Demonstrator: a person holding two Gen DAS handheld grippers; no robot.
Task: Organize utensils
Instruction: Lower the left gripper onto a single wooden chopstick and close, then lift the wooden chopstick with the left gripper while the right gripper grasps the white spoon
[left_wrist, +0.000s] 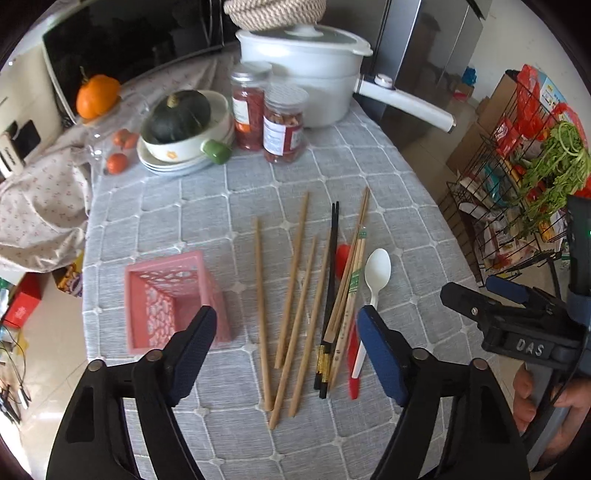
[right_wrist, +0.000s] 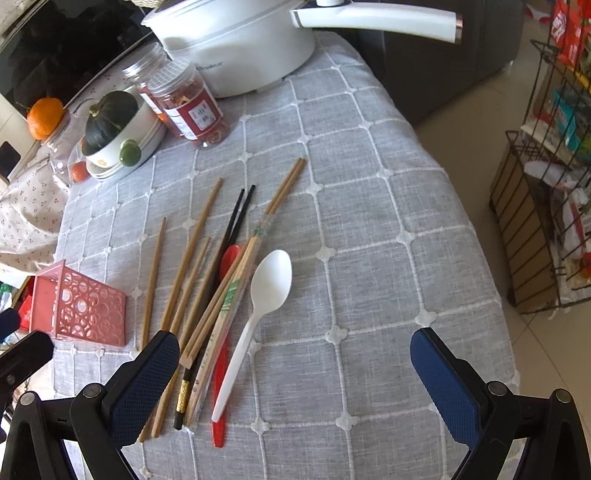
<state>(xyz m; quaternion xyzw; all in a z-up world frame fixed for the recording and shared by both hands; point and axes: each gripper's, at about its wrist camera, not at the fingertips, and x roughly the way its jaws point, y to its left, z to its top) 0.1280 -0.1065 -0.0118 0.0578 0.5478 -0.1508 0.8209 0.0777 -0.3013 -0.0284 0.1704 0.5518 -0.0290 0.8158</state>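
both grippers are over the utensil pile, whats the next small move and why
Probably lower the left gripper onto the loose wooden chopsticks and close on one or two. Its jaws are open with nothing between them, the chopsticks lie right under it, and the pink basket stands empty just beside them. The right gripper, also open, hangs nearer the white spoon.

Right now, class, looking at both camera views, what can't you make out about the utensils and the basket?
- Red spoon: both views, mostly covered by chopsticks and the white spoon.
- Jar label: right view, print too small to read.
- Pink basket: left view, blurred, partly behind the left gripper.
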